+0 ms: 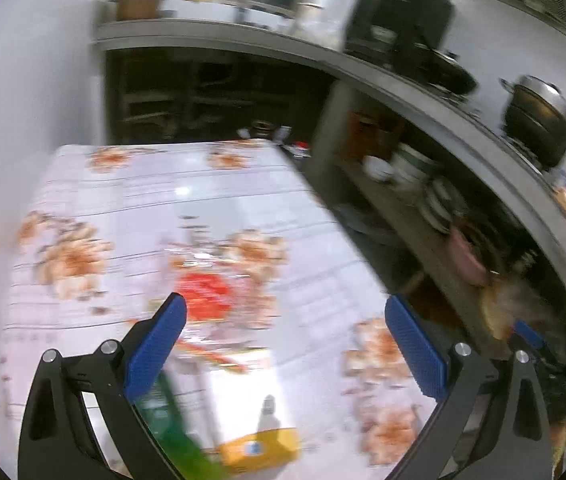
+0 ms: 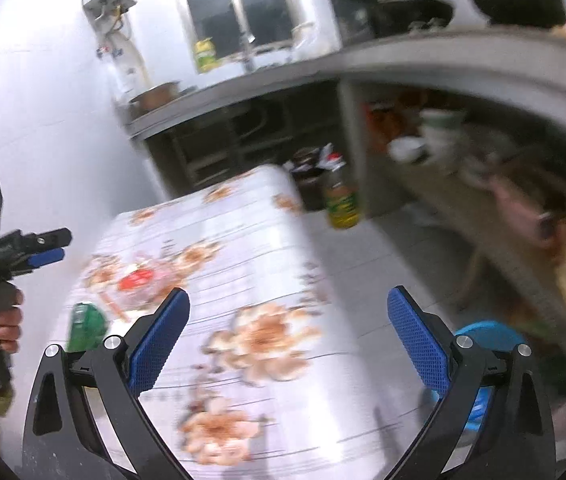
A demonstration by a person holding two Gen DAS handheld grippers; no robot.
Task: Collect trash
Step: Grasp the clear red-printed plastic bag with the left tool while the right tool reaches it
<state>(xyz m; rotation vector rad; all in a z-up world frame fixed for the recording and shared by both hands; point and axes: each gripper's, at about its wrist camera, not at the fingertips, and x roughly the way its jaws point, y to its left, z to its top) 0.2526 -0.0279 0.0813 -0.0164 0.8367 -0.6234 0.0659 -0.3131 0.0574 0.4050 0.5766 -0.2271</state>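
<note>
Green bottle (image 1: pixel 171 420) (upright) beside carton (image 1: pixel 251 412)

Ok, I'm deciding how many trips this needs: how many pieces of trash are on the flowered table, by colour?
Red-and-clear wrapper: 1
Green packet: 1
White-and-yellow carton: 1
Total: 3, all blurred, lying on the table.

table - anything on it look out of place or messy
Yes. A crumpled clear wrapper with a red label lies loose mid-table, a green can sits near the left edge, and a white and yellow carton lies nearby. Nothing looks spilled; blur hides finer detail.
</note>
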